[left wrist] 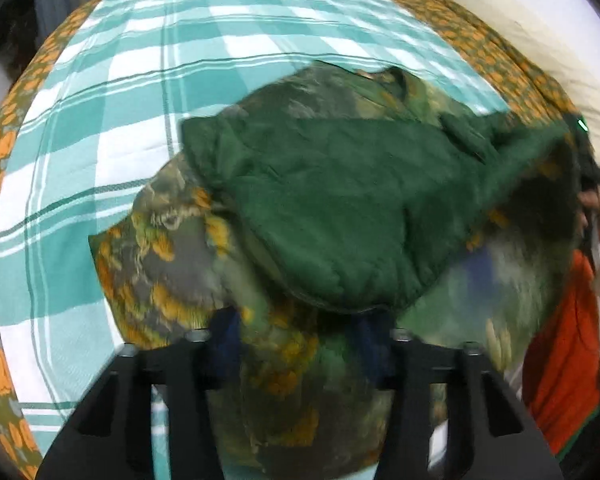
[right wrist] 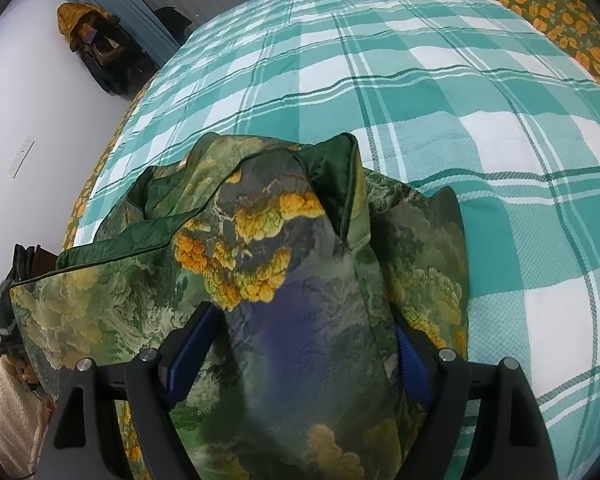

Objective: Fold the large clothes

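left gripper (left wrist: 300, 344) clamps blurred jacket (left wrist: 324, 208) | right gripper (right wrist: 304, 344) grips jacket fold | fingertips hidden

The jacket (right wrist: 260, 240) is quilted cloth with a slight sheen; the checked bedcover (right wrist: 460, 100) is matt woven cloth.

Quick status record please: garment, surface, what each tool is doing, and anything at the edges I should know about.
garment: green printed jacket with plain dark green lining, bunched, partly lifted
surface: teal and white checked bedcover, over an orange-flowered sheet
left tool: fabric bunched between its fingers, pads pressing on it
right tool: jaws wide, a thick fold of jacket filling the gap
edges: person's hand and orange clothing at right of the left view
fold: not yet flat
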Tool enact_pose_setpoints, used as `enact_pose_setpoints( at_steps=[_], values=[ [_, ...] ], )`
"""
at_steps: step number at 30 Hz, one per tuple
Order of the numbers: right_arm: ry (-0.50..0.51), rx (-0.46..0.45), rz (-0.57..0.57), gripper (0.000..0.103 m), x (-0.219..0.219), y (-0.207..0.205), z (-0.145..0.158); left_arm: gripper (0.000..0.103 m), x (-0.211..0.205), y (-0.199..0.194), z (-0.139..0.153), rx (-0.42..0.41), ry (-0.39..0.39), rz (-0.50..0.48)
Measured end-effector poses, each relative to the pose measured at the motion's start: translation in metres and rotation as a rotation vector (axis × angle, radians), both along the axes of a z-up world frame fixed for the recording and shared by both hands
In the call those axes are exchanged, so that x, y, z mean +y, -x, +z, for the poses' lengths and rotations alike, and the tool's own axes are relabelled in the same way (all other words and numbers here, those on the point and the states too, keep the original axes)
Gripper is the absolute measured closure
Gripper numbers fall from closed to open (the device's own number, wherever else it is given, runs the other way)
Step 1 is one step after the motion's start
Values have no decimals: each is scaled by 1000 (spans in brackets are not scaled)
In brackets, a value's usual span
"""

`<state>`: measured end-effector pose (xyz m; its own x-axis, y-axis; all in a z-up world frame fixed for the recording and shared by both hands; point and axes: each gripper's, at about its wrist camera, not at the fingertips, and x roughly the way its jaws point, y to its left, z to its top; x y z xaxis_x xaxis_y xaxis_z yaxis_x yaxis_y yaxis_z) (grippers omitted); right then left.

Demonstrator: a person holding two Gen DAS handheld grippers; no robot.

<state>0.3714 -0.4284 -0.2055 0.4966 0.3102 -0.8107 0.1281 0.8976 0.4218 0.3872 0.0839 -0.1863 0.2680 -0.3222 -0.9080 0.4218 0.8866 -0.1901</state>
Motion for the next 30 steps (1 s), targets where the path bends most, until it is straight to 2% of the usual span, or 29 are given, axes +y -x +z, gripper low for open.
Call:
enact_pose_setpoints(
  at_steps=[1, 2, 3, 7, 11, 13, 15, 17, 20, 21, 23, 25, 27, 30],
  values=[
    [12, -4, 16, 34, 3, 0, 2, 84, 0, -4, -2, 4, -9, 22],
    [42, -5, 37, 71, 8, 0, 5, 90, 1, -6, 0, -10, -14, 51],
    [85, -3, 56, 81, 13, 0, 8, 92, 2, -6, 4, -31, -5, 63],
    [193, -55, 83, 86, 24, 4, 33, 95, 15, 3, 29, -113, 13, 124],
    [245, -188, 18, 86, 19, -1, 75, 96, 33, 1, 61, -216, 30, 224],
    [259, -283, -22, 87, 15, -9, 101, 96, 43, -1, 69, -249, 52, 281],
    [257, -336, -52, 86, 14, -21, 115, 96, 50, -10, 66, -275, 49, 356],
    [246, -343, -77, 86, 14, -37, 115, 96, 53, -21, 40, -262, 22, 427],
    [285, -298, -71, 86, 20, -64, 91, 96, 47, -31, -10, -210, -40, 476],
    [306, -262, -64, 86, 23, -72, 76, 95, 46, -31, -28, -196, -52, 491],
    [345, -166, -50, 86, 28, -86, 39, 94, 47, -32, -45, -187, -38, 512],
    [355, -103, -46, 86, 28, -91, 2, 94, 51, -31, -53, -192, -9, 528],
    [335, -95, -57, 86, 25, -89, -22, 93, 54, -33, -57, -196, 13, 532],
    [329, -110, -68, 85, 26, -89, -36, 92, 54, -32, -65, -202, 35, 534]
  ],
)
